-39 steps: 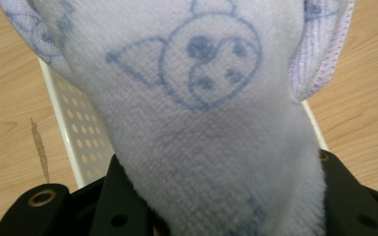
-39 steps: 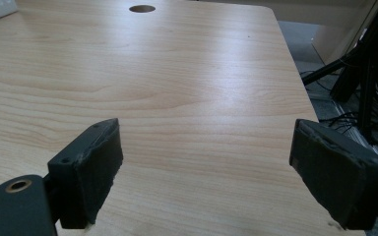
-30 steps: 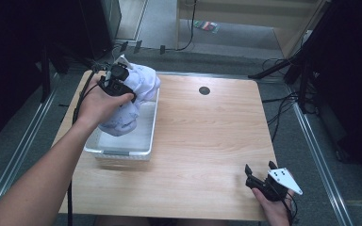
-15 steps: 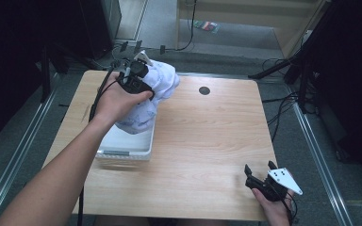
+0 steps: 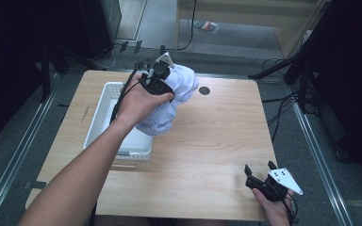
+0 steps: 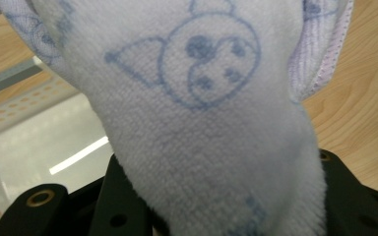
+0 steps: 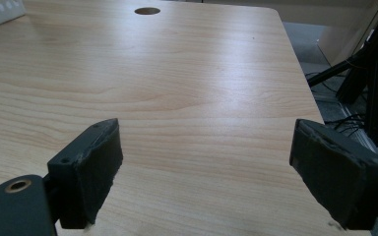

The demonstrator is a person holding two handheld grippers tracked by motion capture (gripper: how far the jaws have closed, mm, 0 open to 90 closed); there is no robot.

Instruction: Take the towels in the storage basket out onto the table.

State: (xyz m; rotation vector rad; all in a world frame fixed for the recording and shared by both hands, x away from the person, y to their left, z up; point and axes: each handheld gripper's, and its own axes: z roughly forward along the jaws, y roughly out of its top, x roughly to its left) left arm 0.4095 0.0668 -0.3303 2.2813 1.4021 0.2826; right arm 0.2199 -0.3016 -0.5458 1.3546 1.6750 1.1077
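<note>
a: left gripper (image 5: 156,80) status?

b: jaws pinched on a white towel (image 5: 169,101) with blue line drawings, bunched. towel is lifted, hanging over the right edge of the white perforated basket (image 5: 99,113), part of it above the bare table (image 5: 217,141). in the left gripper view the cloth (image 6: 197,98) fills the space between the jaws.

a: right gripper (image 5: 260,174)?

b: jaws spread wide, nothing between them. sits low at the near right corner of the table, well apart from the towel. its view looks across the wood toward a round hole (image 7: 147,11).
</note>
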